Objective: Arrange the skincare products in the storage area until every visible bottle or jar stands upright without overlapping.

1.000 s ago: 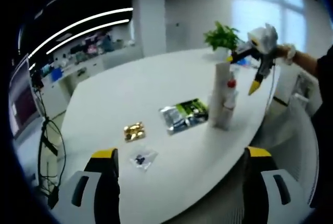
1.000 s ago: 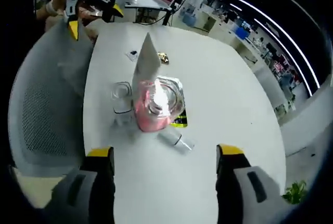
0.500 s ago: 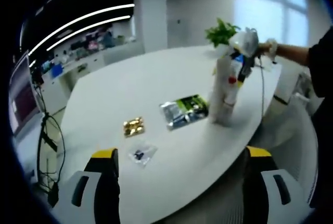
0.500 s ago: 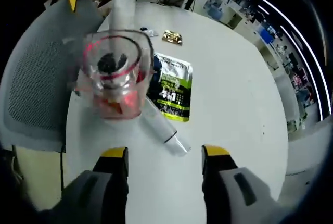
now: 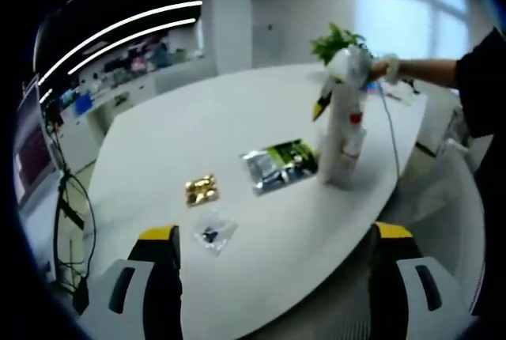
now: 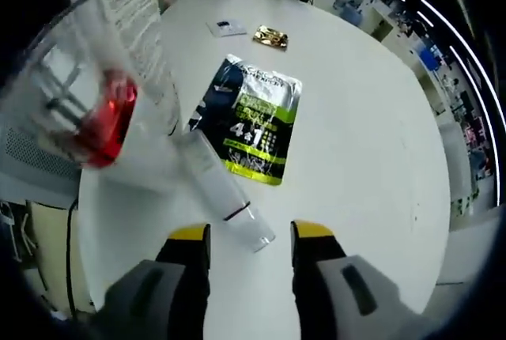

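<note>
In the right gripper view a clear tube (image 6: pixel 215 188) lies flat on the white table (image 6: pixel 364 142). Its near end rests between the yellow tips of my right gripper (image 6: pixel 250 232), which is open and not touching it. At the left, close to the camera, stand a clear bottle with red inside (image 6: pixel 93 117) and a tall white tube (image 6: pixel 130 4). In the left gripper view the white tube (image 5: pixel 333 138) and a red-capped bottle (image 5: pixel 353 141) stand upright together. The right gripper (image 5: pixel 341 71) hovers over them. My left gripper (image 5: pixel 275 233) is wide open with nothing in it, near the table's edge.
A green and silver sachet (image 6: pixel 253 115) lies flat beside the lying tube. Farther off are a gold packet (image 6: pixel 270 36) and a small clear bag (image 6: pixel 225 27). A potted plant (image 5: pixel 336 42) stands at the table's far end, and a mesh chair (image 5: pixel 451 198) at the right edge.
My right gripper has come down and forward over the standing bottles to the lying clear tube, and its jaws have narrowed. The left gripper has stayed where it was.
</note>
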Demonstrator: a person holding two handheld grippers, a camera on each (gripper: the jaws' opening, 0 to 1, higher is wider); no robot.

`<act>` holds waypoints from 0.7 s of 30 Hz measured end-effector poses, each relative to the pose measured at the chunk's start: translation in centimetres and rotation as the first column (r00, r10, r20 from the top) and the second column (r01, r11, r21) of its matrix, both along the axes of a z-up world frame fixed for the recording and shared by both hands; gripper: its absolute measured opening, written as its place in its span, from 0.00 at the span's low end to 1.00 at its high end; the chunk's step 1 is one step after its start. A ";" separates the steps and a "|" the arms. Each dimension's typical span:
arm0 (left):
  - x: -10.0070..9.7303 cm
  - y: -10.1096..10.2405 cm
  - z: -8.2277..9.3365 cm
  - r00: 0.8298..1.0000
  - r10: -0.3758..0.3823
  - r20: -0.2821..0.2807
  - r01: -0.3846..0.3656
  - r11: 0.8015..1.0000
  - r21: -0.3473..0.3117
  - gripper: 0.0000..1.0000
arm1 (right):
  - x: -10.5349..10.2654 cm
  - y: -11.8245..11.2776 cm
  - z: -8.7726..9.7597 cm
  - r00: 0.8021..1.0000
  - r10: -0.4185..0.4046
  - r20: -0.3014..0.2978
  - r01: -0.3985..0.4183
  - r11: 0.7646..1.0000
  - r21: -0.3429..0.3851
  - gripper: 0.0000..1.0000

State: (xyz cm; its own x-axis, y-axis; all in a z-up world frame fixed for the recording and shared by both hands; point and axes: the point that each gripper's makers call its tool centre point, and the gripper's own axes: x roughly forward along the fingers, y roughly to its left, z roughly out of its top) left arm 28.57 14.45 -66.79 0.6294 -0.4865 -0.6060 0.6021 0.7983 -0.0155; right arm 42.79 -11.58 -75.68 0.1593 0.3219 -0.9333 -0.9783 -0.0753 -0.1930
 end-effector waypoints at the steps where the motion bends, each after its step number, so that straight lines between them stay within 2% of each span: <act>1: 0.0 0.0 -0.1 1.000 0.000 -0.003 0.000 1.000 0.001 0.97 | 0.1 0.0 -0.2 1.000 0.001 -0.004 -0.002 1.000 -0.003 0.40; 9: 0.2 0.2 -0.7 1.000 0.015 -0.022 -0.015 1.000 -0.005 0.97 | -0.2 -0.6 -2.5 0.997 0.016 -0.070 -0.018 0.999 -0.038 0.38; 11: 0.3 0.2 -0.8 1.000 0.017 -0.025 -0.018 1.000 -0.006 0.97 | -0.5 -0.2 -2.4 0.994 0.037 -0.098 -0.038 0.999 -0.002 0.36; 12: 0.4 0.2 -0.8 1.000 0.017 -0.026 -0.017 1.000 -0.007 0.97 | -0.6 0.0 -2.4 0.993 0.019 -0.120 -0.017 1.000 0.022 0.36; 16: 0.6 -0.1 -1.0 1.000 0.005 -0.030 -0.006 1.000 -0.012 0.97 | -1.2 0.0 -2.7 0.985 0.042 -0.167 -0.037 0.999 0.031 0.27; 21: 0.9 -0.5 -1.0 1.000 -0.001 -0.030 0.000 1.000 -0.020 0.97 | -1.6 -0.3 -2.8 0.983 0.033 -0.183 -0.029 0.999 0.030 0.24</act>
State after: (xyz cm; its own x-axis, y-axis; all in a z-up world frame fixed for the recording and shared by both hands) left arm 29.43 13.96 -67.77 0.6106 -0.4991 -0.6149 0.6016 0.7973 -0.0498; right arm 41.14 -11.85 -78.46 -0.0242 0.3494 -0.9367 -0.9946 -0.1033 -0.0129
